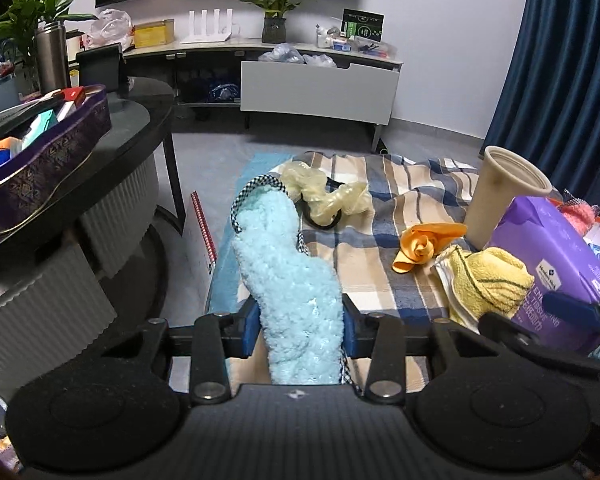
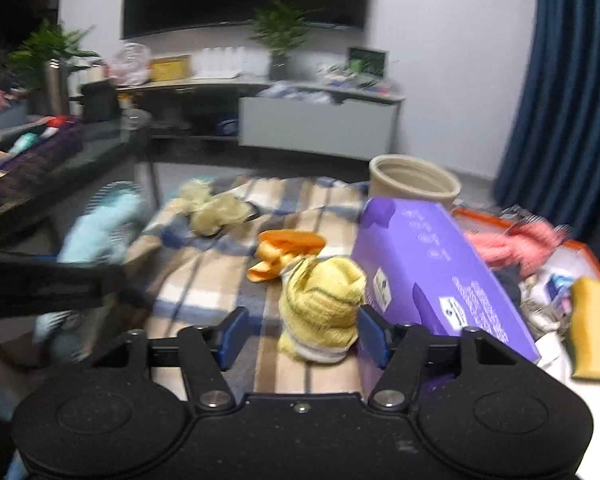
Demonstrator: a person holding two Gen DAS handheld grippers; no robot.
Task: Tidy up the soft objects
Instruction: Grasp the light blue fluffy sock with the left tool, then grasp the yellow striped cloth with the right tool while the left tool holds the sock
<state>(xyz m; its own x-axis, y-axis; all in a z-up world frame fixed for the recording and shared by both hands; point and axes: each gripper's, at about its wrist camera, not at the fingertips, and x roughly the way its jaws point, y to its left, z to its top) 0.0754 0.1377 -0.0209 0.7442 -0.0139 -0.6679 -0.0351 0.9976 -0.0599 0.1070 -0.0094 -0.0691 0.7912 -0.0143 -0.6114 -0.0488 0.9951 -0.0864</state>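
Observation:
My left gripper (image 1: pixel 302 320) is shut on a light blue fluffy cloth (image 1: pixel 288 264) with a checked trim, which rises from between the blue pads. It also shows blurred at the left of the right wrist view (image 2: pixel 100 224). My right gripper (image 2: pixel 302 332) is open around a bunched yellow towel (image 2: pixel 324 304) lying on the plaid blanket (image 2: pixel 204 280). The right pad is close to the towel and the left pad stands apart from it. An orange cloth (image 1: pixel 424 246) and a pale yellow scrunchie (image 1: pixel 328 196) lie farther back on the blanket.
A purple tissue pack (image 2: pixel 432 264) lies right beside the towel, with a beige cup (image 2: pixel 412 180) behind it. An orange-rimmed tray (image 2: pixel 580 248) at the right holds pink knit fabric (image 2: pixel 516 240) and a yellow sponge (image 2: pixel 592 332). A dark round table (image 1: pixel 140 128) with a purple basket (image 1: pixel 60 140) stands at the left.

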